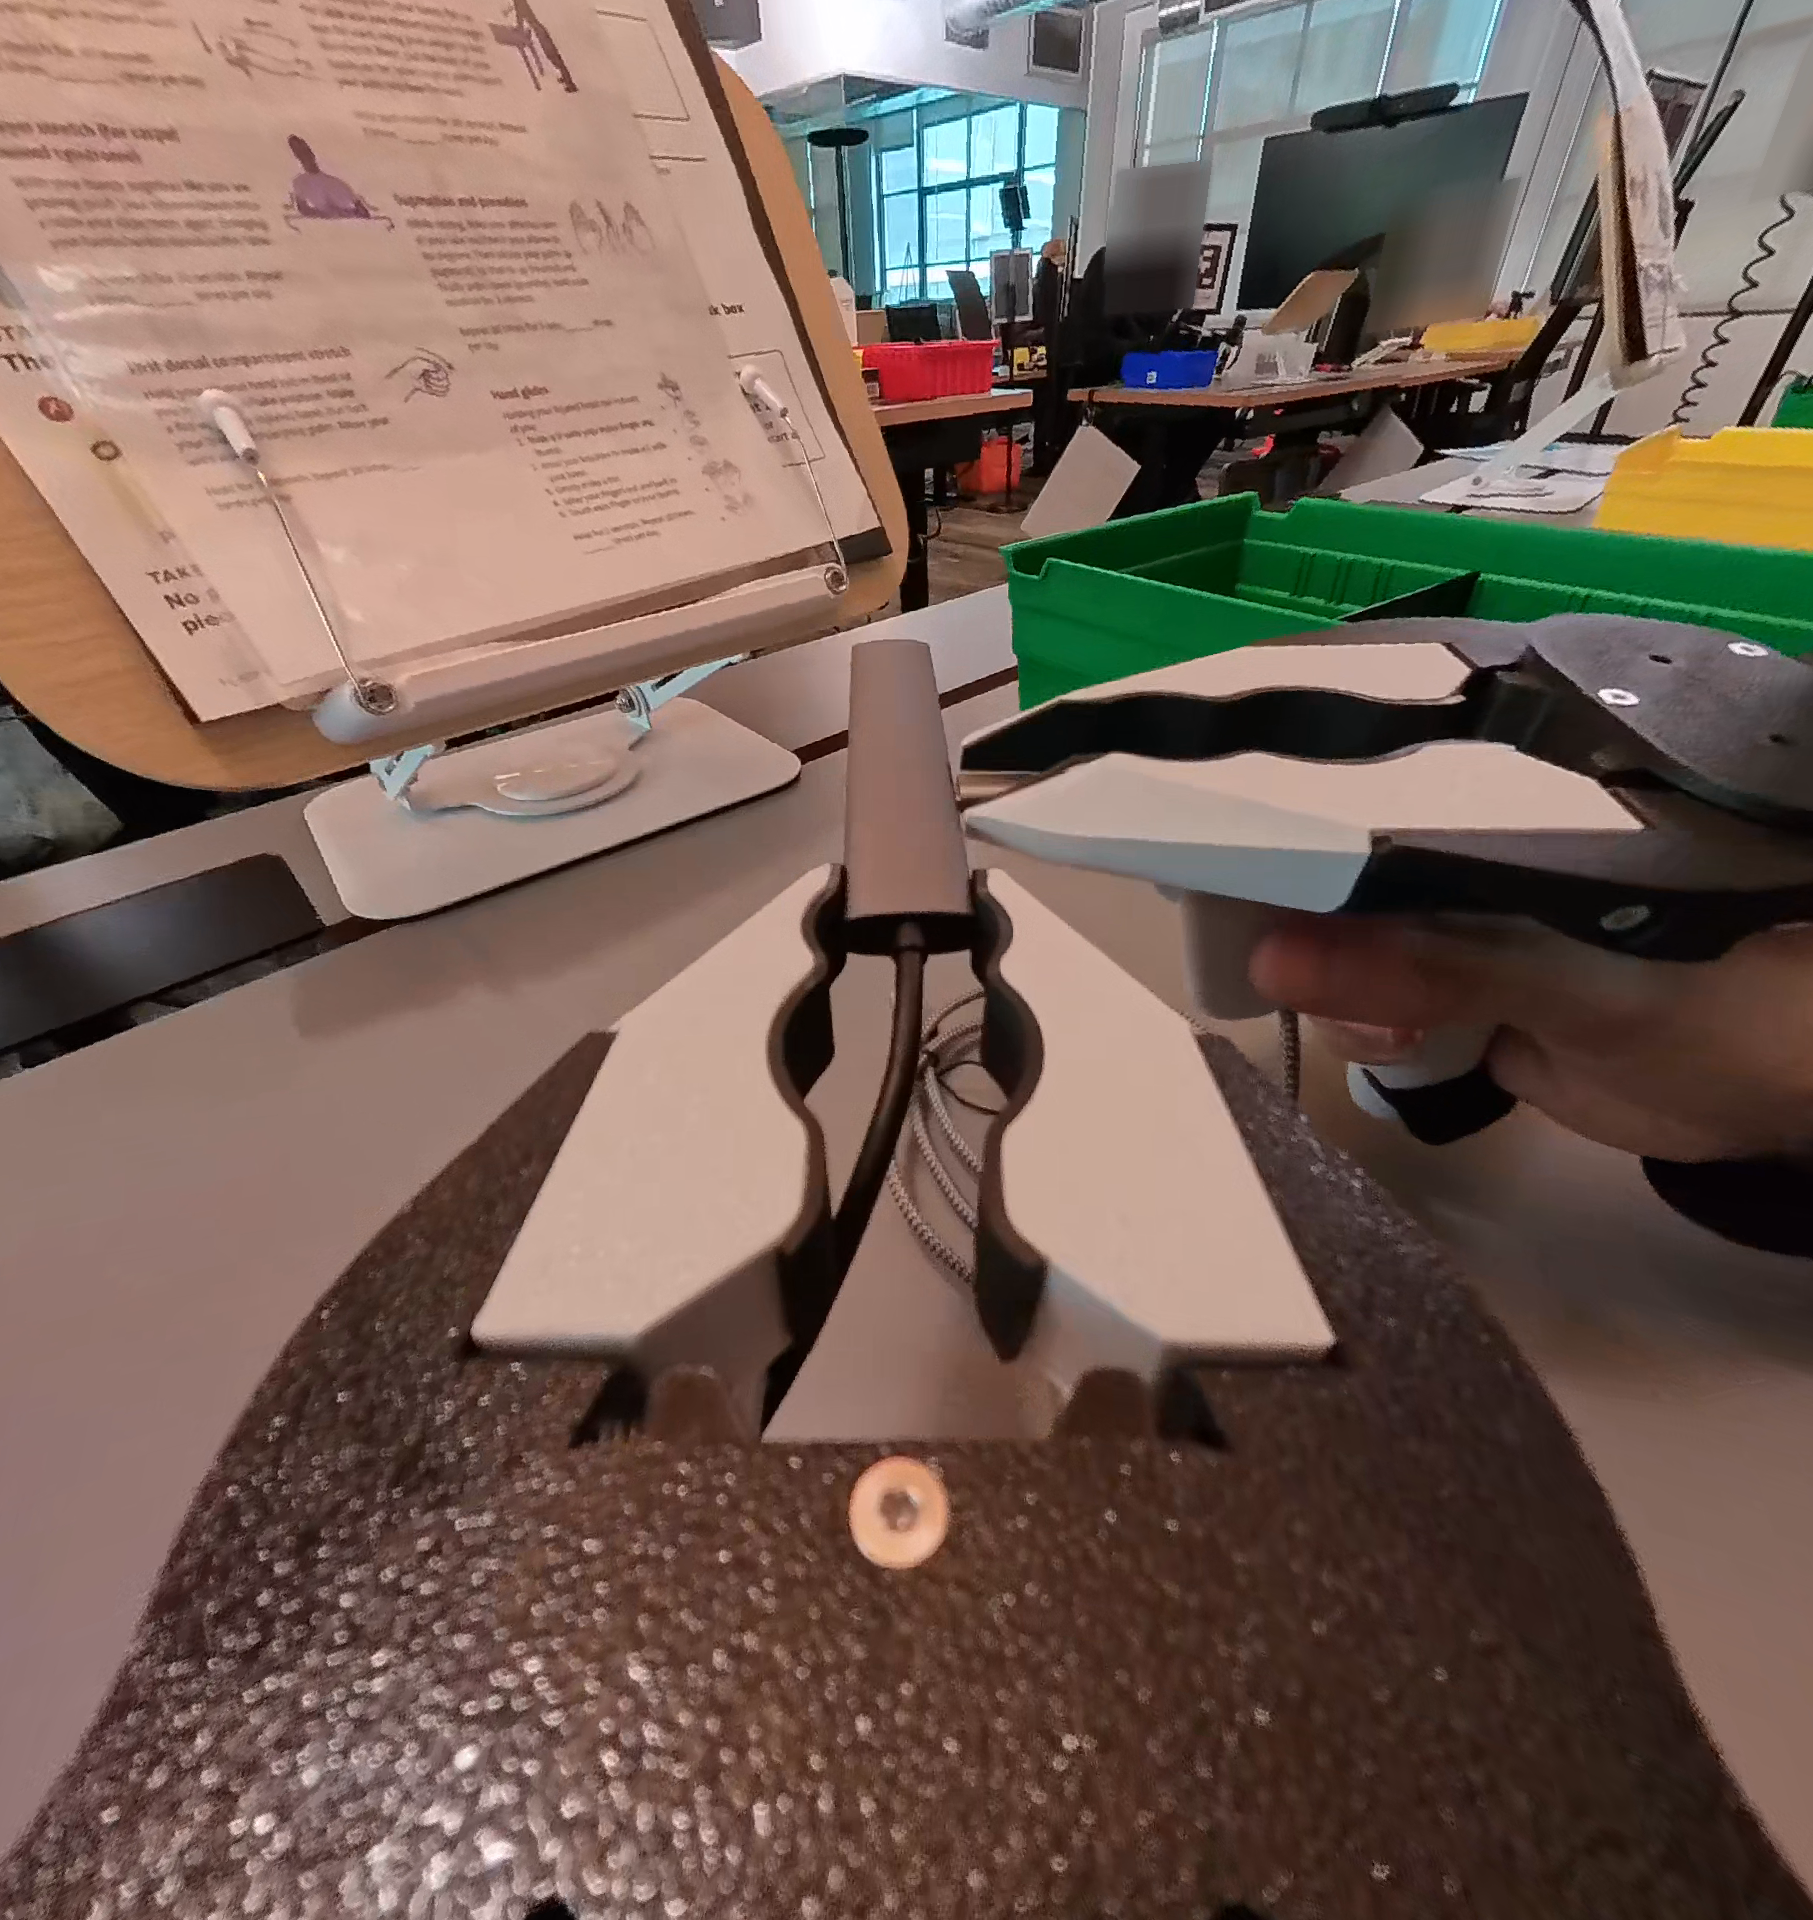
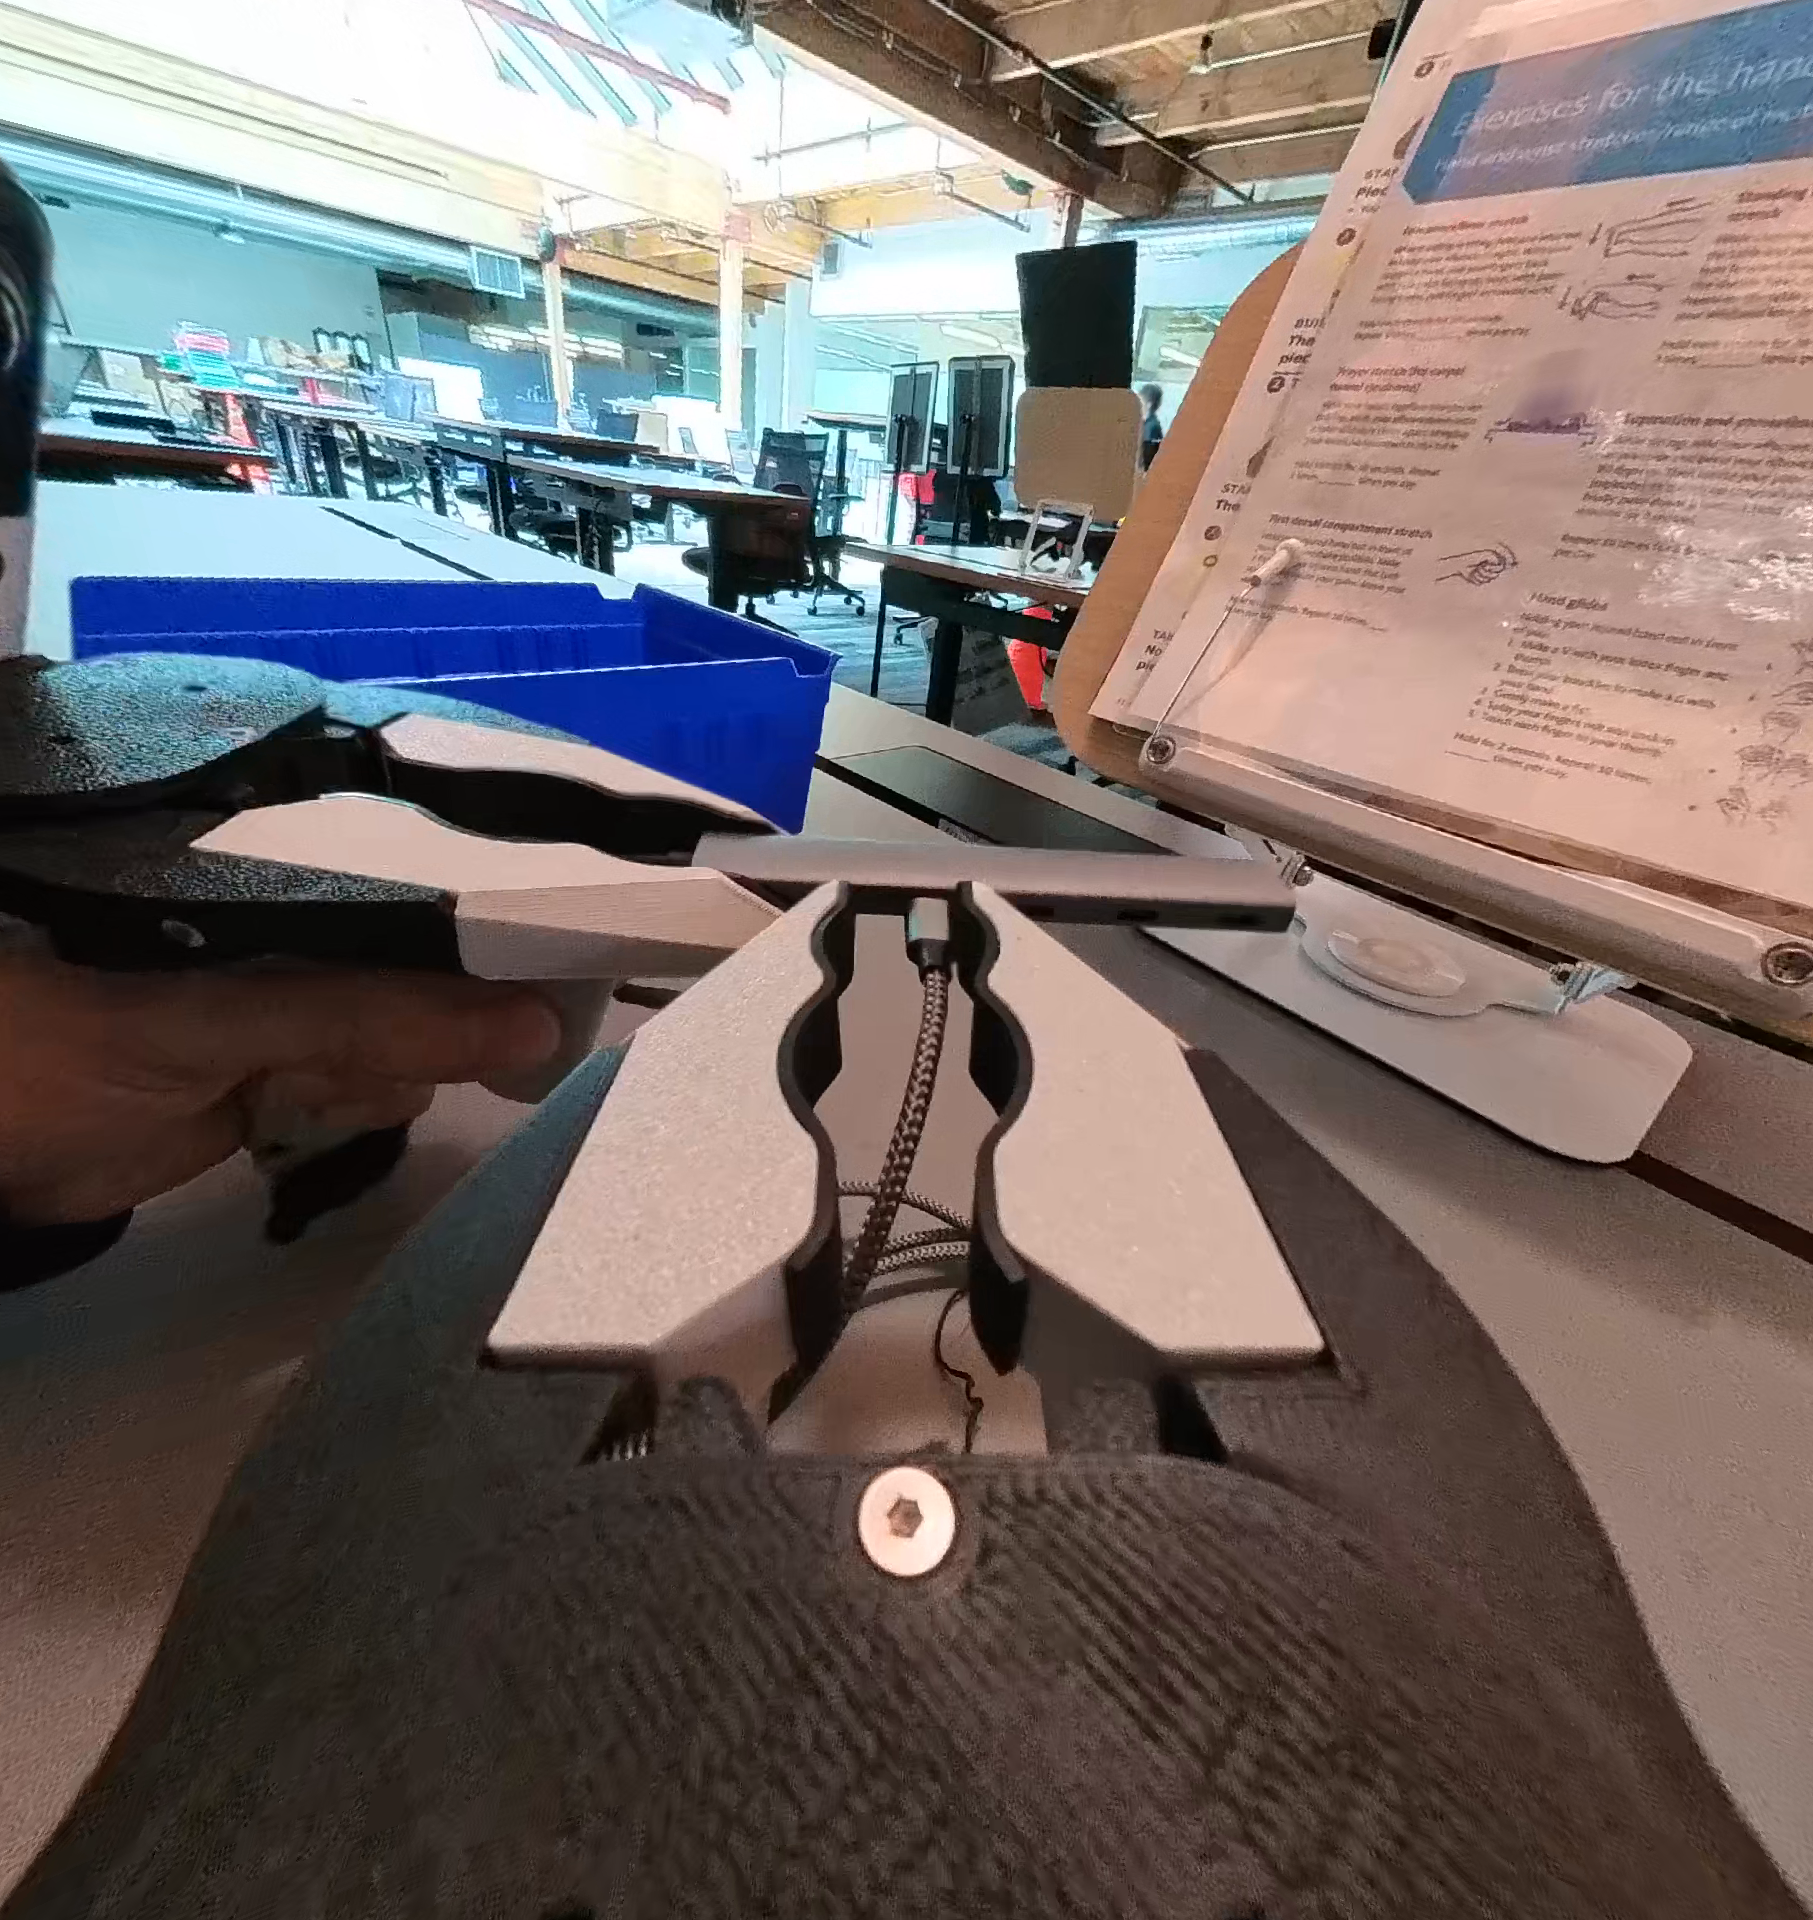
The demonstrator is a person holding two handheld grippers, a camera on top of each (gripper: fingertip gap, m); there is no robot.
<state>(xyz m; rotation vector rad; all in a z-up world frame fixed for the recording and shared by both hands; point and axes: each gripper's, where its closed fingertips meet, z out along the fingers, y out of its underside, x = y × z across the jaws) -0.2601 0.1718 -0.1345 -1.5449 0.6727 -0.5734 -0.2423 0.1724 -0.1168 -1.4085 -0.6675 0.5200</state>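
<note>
So the grey USB hub (image 1: 897,774) is being held up off the bench, just in front of the document stand (image 1: 528,800). The left gripper (image 1: 904,906) is clamping its tongs on the hub's near end, right where the black cable (image 1: 886,1081) is coming out. The right gripper (image 2: 902,902) is squeezing its tongs on the metal plug (image 2: 926,925) of a braided cable (image 2: 897,1132), and that plug is sitting in a port on the hub's side; whether it's fully seated I can't tell. The rest of the braided cable is lying coiled on the bench below. A green bin (image 1: 1401,582) is sitting toward the bench's far right, a blue bin (image 2: 445,655) far left.
</note>
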